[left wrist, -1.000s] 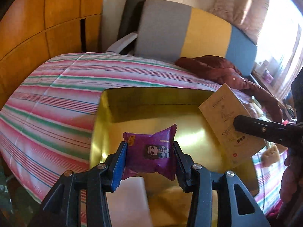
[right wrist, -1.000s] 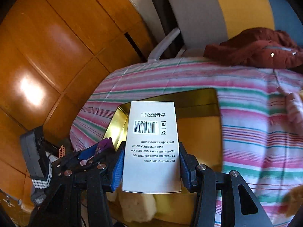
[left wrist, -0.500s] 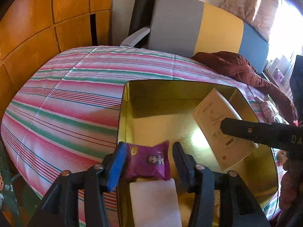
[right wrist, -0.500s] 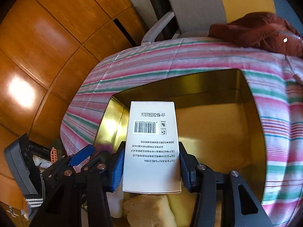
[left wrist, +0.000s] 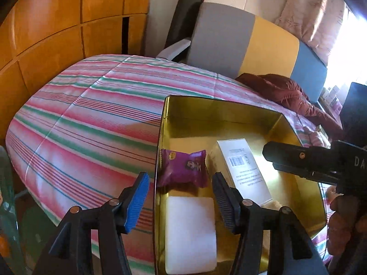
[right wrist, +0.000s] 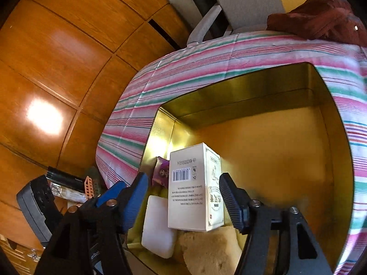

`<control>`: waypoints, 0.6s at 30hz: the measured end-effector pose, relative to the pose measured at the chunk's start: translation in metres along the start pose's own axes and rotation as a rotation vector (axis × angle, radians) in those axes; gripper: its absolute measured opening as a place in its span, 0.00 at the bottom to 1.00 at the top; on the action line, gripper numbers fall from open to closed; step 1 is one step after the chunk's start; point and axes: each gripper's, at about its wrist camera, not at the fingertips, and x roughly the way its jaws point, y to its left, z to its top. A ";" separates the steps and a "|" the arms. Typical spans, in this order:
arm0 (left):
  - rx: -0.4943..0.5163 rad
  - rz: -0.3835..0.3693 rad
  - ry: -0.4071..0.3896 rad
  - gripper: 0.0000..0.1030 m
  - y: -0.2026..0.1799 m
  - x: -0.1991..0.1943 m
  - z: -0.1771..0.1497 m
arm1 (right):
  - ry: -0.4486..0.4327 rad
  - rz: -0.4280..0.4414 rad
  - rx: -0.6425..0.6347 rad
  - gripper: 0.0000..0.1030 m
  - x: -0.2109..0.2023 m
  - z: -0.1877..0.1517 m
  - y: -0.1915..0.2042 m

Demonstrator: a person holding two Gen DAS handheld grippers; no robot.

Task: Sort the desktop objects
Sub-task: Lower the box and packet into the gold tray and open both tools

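A gold tin point(left wrist: 229, 107) lies open on the striped bedcover. Inside it, by the left wall, lies a purple snack packet point(left wrist: 183, 168). My left gripper point(left wrist: 181, 197) hangs just above and behind the packet; its jaws are opening and the pads are clear of it. A white barcode carton point(right wrist: 195, 188) leans on a yellow sponge point(right wrist: 206, 249) in the tin. It sits between the opening jaws of my right gripper point(right wrist: 183, 199), and neither pad presses on it. A white block point(right wrist: 158, 226) lies beside the sponge.
The striped bedcover point(left wrist: 91, 126) spreads to the left of the tin. A dark red garment point(left wrist: 282, 91) lies behind it, near the grey, yellow and blue headboard point(left wrist: 252, 43). Wooden panels point(right wrist: 57, 68) stand on the left. Clutter sits on the floor below point(right wrist: 64, 185).
Both grippers have gone from shut to open. The purple packet left the left jaws and lies in the tin. The carton slipped from the right jaws and now leans on the sponge.
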 end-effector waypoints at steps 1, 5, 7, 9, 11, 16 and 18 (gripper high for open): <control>-0.003 0.003 -0.008 0.56 -0.001 -0.003 -0.001 | -0.004 -0.007 -0.005 0.69 -0.002 -0.001 0.001; -0.013 -0.001 -0.024 0.56 -0.003 -0.014 -0.002 | -0.039 -0.055 -0.072 0.78 -0.012 -0.009 0.012; -0.014 0.004 -0.029 0.57 -0.003 -0.019 -0.002 | -0.057 -0.077 -0.105 0.81 -0.016 -0.013 0.017; -0.011 0.011 -0.030 0.57 -0.005 -0.023 -0.003 | -0.068 -0.103 -0.142 0.83 -0.020 -0.018 0.021; -0.007 0.020 -0.036 0.57 -0.006 -0.027 -0.005 | -0.080 -0.123 -0.170 0.86 -0.024 -0.022 0.023; 0.009 0.038 -0.033 0.57 -0.013 -0.033 -0.013 | -0.106 -0.165 -0.197 0.88 -0.035 -0.032 0.021; 0.026 0.054 -0.040 0.57 -0.017 -0.037 -0.017 | -0.115 -0.179 -0.201 0.88 -0.039 -0.035 0.019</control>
